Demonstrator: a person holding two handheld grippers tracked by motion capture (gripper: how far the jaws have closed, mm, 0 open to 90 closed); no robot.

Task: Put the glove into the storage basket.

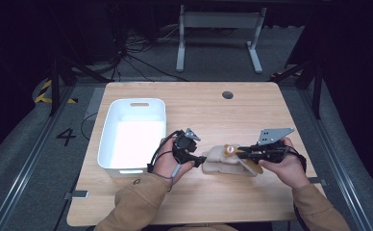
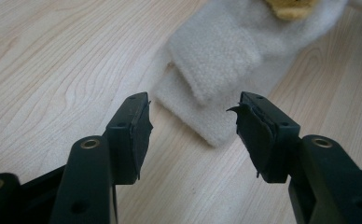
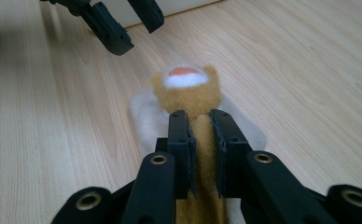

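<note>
Right hand-held gripper (image 3: 202, 140) is clamped on the tan plush toy (image 3: 188, 86) lying on the cream fleece cloth (image 2: 216, 60) mid-tabletop (image 1: 252, 110). Left hand-held gripper (image 2: 193, 121) stands apart, empty, just beside the cloth. White bin (image 1: 108, 125) empty; stowing remains.

a painted "4" (image 1: 66, 136) stands on the floor (image 1: 26, 144).

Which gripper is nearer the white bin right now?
Left. The left gripper hovers just right of the white bin, its fingers open toward the cream plush toy. The right gripper is farther right, beyond the toy, shut on its tan part.
</note>
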